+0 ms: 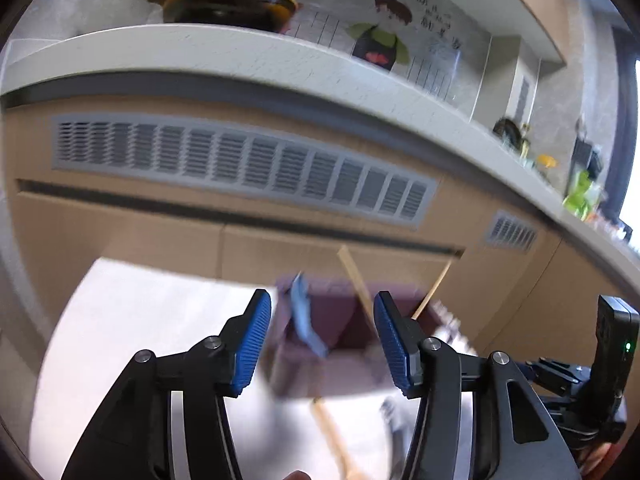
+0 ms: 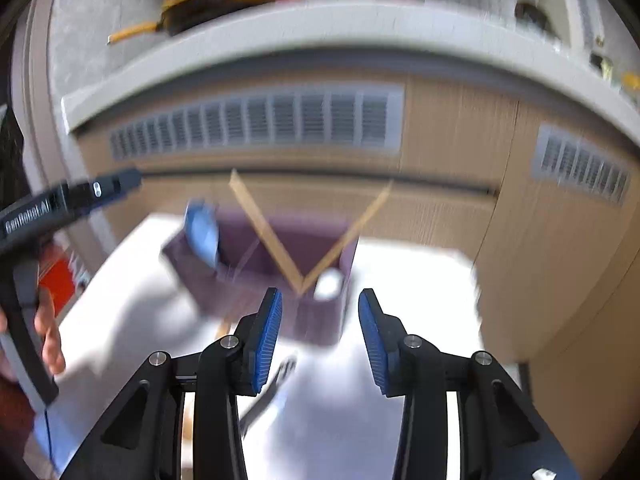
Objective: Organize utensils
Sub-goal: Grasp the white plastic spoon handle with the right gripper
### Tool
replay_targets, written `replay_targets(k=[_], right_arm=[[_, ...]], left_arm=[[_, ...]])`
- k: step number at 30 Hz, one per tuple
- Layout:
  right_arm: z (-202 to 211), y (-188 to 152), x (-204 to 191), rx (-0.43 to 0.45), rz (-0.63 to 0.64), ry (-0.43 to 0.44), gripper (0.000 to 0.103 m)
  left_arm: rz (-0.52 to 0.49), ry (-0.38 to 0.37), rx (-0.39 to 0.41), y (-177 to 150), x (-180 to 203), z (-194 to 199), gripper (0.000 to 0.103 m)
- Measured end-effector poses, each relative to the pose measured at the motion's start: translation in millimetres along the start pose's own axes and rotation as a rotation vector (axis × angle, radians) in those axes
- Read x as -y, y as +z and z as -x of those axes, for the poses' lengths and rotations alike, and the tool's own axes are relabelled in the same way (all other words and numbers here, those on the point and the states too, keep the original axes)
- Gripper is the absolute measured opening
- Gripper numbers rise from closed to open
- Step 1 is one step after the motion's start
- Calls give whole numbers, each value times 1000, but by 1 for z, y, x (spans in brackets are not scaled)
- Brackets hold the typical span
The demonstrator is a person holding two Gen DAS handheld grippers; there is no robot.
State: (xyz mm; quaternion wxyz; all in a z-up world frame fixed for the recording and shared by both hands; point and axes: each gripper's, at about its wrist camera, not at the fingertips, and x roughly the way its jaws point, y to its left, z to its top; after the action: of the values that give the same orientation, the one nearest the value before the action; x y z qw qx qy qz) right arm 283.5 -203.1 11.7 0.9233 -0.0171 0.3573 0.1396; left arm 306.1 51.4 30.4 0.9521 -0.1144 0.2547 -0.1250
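Note:
A purple utensil box stands on a white table. It holds a blue utensil, two wooden chopsticks crossed in a V, and a white spoon. A wooden-handled utensil and a metal fork lie on the table in front of the box. My left gripper is open and empty, just before the box. My right gripper is open and empty, near the box's right corner. Both views are blurred.
Behind the table runs a wooden cabinet front with grey vent grilles under a white counter. A yellow-handled pan sits on the counter. The other gripper's body shows at each view's edge.

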Motion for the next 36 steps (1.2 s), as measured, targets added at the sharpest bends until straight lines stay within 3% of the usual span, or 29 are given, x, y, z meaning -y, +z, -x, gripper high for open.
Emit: replay_targets(k=[7, 14, 18, 19, 22, 32, 36], right_arm=[[-40, -55, -16, -228, -142, 120, 37], [-65, -49, -43, -218, -136, 32, 32], [-77, -48, -58, -214, -64, -30, 21], [-79, -48, -62, -224, -40, -28, 11], [-70, -49, -63, -219, -16, 3, 4], [-8, -55, 4, -124, -147, -27, 3], [-12, -71, 7, -186, -128, 14, 6]], left_arm=[[-4, 69, -217, -70, -20, 4, 54], [47, 97, -289, -104, -34, 15, 54], [64, 87, -303, -109, -39, 19, 54], [66, 80, -308, -110, -40, 19, 54], [74, 46, -329, -107, -38, 15, 54], [20, -94, -435, -106, 7, -25, 54], [-28, -144, -422, -100, 34, -43, 54]])
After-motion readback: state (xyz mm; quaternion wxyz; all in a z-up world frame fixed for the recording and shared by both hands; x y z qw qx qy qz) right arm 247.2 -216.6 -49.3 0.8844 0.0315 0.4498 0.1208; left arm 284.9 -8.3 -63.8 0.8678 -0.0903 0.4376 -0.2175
